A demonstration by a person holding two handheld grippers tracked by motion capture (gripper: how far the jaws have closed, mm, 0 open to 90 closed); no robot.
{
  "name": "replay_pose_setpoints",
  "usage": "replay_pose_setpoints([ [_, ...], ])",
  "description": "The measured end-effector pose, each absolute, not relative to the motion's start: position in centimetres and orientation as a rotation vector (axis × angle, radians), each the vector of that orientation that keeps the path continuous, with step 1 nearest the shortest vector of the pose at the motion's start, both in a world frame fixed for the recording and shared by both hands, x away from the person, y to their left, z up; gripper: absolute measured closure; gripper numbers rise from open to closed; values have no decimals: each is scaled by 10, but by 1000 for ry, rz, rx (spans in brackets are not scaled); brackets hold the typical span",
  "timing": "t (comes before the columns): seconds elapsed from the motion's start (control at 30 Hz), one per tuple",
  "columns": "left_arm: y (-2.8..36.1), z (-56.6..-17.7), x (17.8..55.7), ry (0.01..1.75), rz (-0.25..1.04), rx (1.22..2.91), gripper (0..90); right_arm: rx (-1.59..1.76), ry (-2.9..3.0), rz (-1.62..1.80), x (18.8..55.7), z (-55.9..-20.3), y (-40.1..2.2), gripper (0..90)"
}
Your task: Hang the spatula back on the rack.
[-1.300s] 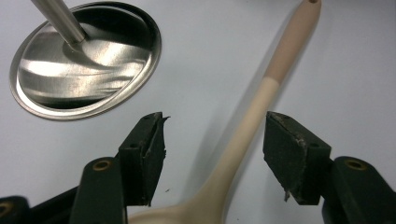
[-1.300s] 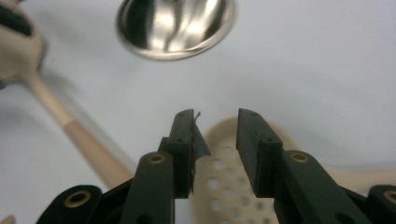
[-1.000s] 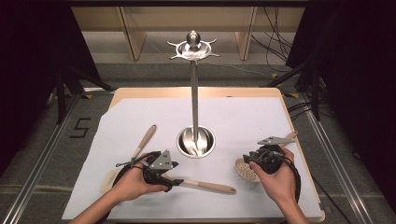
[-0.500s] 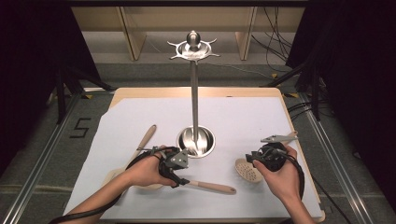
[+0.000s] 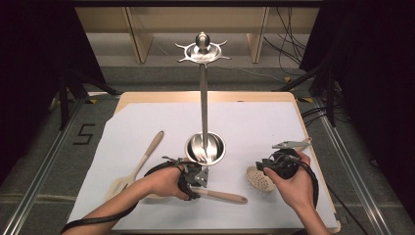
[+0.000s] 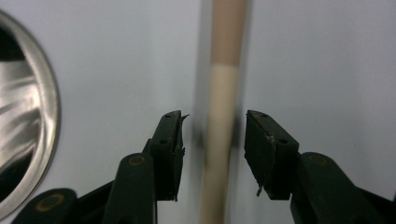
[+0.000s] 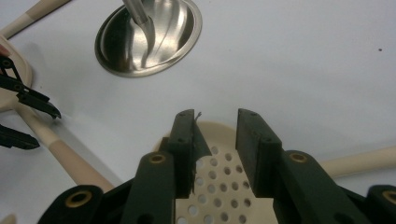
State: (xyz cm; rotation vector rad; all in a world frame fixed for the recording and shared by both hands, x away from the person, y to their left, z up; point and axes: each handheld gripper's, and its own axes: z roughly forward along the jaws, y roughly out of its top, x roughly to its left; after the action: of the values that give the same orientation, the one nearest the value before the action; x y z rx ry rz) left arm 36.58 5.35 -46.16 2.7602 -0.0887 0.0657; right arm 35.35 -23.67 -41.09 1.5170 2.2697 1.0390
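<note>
High view
Surface: a white sheet (image 5: 147, 132) is covering a wooden board (image 5: 205, 96) on the table, with a strip of bare wood showing at the far edge.
Room: dark curtains are hanging at both sides, a grey floor is lying beyond the table, and cables (image 5: 288, 29) are running at the back right.
Stand: a steel stand (image 5: 204, 147) is rising from its round base in the middle of the sheet.
Left gripper: the left gripper (image 5: 195, 177) is hanging low over a spoon (image 5: 220, 196) in front of the base.
Spatula: a spatula (image 5: 139, 164) is lying to the left, apart from the hand.
Right gripper: the right gripper (image 5: 268, 169) is hovering at a skimmer (image 5: 259, 178) on the right.

Left gripper view
Jaws: they have just been closing and are standing apart, one on each side of the spoon handle (image 6: 219, 140), not pressing it.
Base: its rim (image 6: 46, 121) is showing at the left on the white sheet.

Right gripper view
Jaws: they are standing apart over the holed skimmer bowl (image 7: 219, 196); I cannot tell if they are touching it.
Base: it (image 7: 149, 37) is sitting beyond them.
</note>
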Motion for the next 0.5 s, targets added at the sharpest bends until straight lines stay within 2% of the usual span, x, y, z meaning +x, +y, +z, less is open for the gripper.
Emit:
replay_pose_setpoints([
  [0.07,49,-464,365,-114,39,2781,553,1500,2295,998,353,-410,-238,685],
  [0.17,46,-462,365,-196,23,2811,584,1542,2279,1027,352,-412,-236,685],
  [0.23,45,-462,364,-212,2,2825,633,1525,2310,1008,353,-410,-238,685],
  [0.37,43,-461,365,-201,-16,2838,660,1514,2295,954,353,-408,-238,685],
  [0.4,43,-461,365,-206,-3,2841,677,1525,2303,1002,353,-409,-238,684],
  [0.47,42,-459,366,-240,61,2870,770,1513,2301,1008,353,-410,-238,684],
  [0.5,42,-459,366,-240,61,2870,772,1514,2288,1019,353,-410,-238,684],
])
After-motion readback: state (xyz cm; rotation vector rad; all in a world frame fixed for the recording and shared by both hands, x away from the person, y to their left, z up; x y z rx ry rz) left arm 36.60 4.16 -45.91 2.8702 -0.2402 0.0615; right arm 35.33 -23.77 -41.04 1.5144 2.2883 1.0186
